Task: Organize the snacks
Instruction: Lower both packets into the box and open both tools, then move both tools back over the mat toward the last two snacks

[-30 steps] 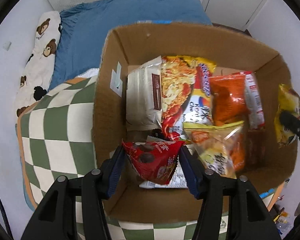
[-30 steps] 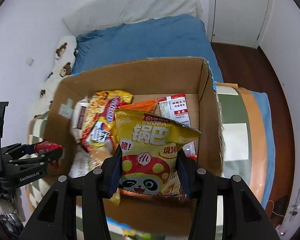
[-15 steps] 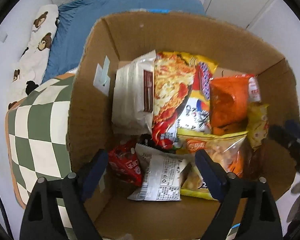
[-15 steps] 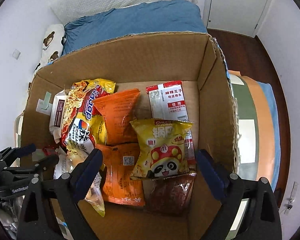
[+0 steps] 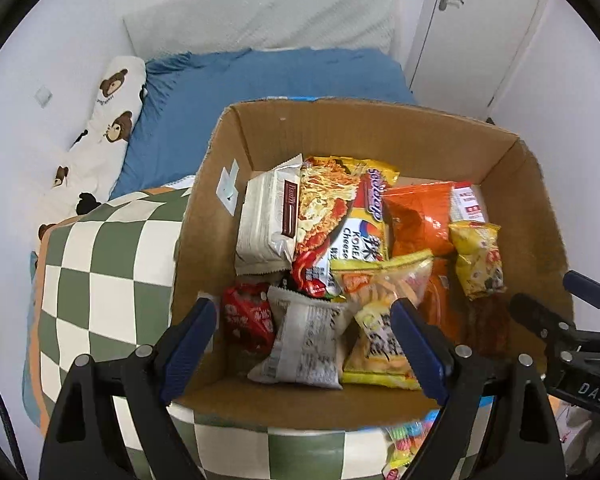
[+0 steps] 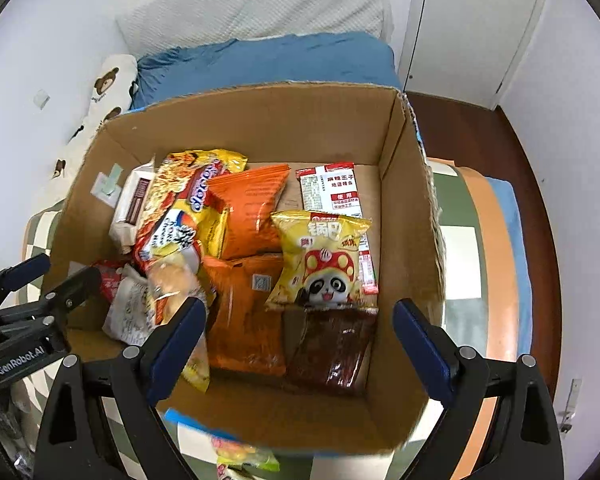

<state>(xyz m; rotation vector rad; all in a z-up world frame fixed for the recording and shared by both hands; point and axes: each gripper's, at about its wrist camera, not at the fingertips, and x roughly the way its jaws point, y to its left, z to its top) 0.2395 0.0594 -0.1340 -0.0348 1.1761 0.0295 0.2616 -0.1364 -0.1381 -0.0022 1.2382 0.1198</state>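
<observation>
An open cardboard box (image 5: 340,128) (image 6: 260,120) holds several snack packets. The red packet (image 5: 248,316) lies at its front left, beside a grey-white packet (image 5: 308,344). The yellow panda packet (image 6: 324,256) (image 5: 478,260) lies at the right, over a dark red packet (image 6: 336,344). My left gripper (image 5: 304,344) is open and empty above the box's near edge. My right gripper (image 6: 300,344) is open and empty over the near right part of the box. Each gripper shows at the edge of the other's view.
The box stands on a green and white checkered cushion (image 5: 100,280). A bed with a blue sheet (image 5: 268,76) and a bear-print pillow (image 5: 108,108) lies behind. A white door (image 6: 468,20) and dark wood floor (image 6: 480,136) are at the right. More colourful packets (image 6: 240,456) lie below the box's near edge.
Both grippers opened and let go: the red packet dropped into the box's front left, the yellow panda packet into the right. Both grippers have since drawn back.
</observation>
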